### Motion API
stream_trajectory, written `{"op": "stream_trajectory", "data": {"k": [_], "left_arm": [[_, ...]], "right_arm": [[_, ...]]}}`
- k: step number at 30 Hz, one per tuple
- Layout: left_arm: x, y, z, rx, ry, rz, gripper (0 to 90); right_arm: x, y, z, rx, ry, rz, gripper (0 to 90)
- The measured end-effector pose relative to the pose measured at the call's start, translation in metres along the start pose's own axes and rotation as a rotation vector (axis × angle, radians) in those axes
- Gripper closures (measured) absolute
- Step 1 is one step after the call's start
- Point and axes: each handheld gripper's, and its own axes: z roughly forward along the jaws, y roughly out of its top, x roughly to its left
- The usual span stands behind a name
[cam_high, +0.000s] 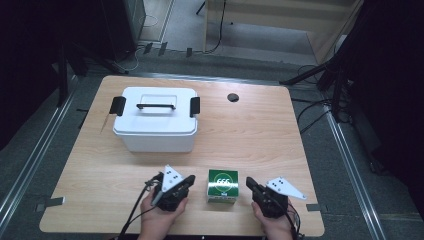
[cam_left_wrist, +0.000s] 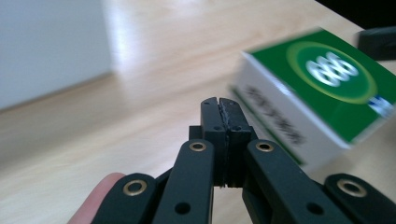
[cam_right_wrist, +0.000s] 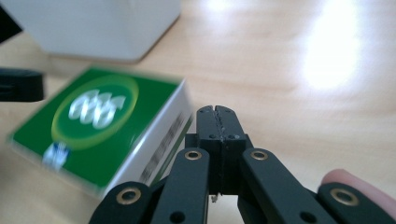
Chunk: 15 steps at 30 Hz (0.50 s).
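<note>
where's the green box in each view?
High view: green box at the table's near edge, between the two grippers.
Left gripper view: right side, beyond the shut jaws.
Right gripper view: left side.
Shared landmark: white lidded bin, behind the box.

The table (cam_high: 250, 135) looks like light wood, smooth and a bit shiny where the light hits it. The green box (cam_high: 222, 185) looks like smooth cardboard, and the white bin (cam_high: 155, 131) looks like plain plastic. The gripper jaws are matt black with small brass-coloured rings.
</note>
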Motion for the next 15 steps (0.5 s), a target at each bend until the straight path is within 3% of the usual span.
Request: {"op": "stream_trajectory", "data": {"k": [1,2,3,4,5,6,7,9,10,11,13,15], "left_arm": [[0.000,0.000,0.000,0.000,0.000,0.000,90.0],[0.011,0.002,-0.006,-0.009,0.019,-0.014,90.0],[0.020,0.003,-0.011,-0.018,0.032,-0.029,90.0],[0.036,0.006,-0.019,-0.031,0.066,-0.046,90.0],[0.036,0.006,-0.019,-0.031,0.066,-0.046,90.0],[0.057,0.007,-0.029,-0.046,0.105,-0.065,90.0],[0.057,0.007,-0.029,-0.046,0.105,-0.065,90.0],[0.076,0.009,-0.039,-0.054,0.144,-0.086,90.0],[0.095,0.010,-0.048,-0.063,0.184,-0.106,90.0],[0.095,0.010,-0.048,-0.063,0.184,-0.106,90.0],[0.115,0.010,-0.056,-0.066,0.227,-0.122,90.0],[0.133,0.010,-0.062,-0.062,0.264,-0.134,90.0]], "right_arm": [[0.000,0.000,0.000,0.000,0.000,0.000,90.0],[-0.002,0.007,0.000,-0.009,0.003,-0.003,90.0],[-0.001,0.025,0.003,-0.032,0.006,-0.035,90.0],[0.000,0.031,0.004,-0.040,0.010,-0.052,90.0],[0.000,0.031,0.004,-0.040,0.010,-0.052,90.0],[0.004,0.047,0.011,-0.049,0.020,-0.087,90.0],[0.004,0.047,0.011,-0.049,0.020,-0.087,90.0],[0.009,0.069,0.028,-0.053,0.053,-0.137,90.0],[0.011,0.075,0.035,-0.052,0.062,-0.151,90.0],[0.011,0.075,0.035,-0.052,0.062,-0.151,90.0],[0.015,0.090,0.060,-0.025,0.077,-0.204,90.0],[0.016,0.092,0.066,-0.016,0.085,-0.207,90.0]]}}
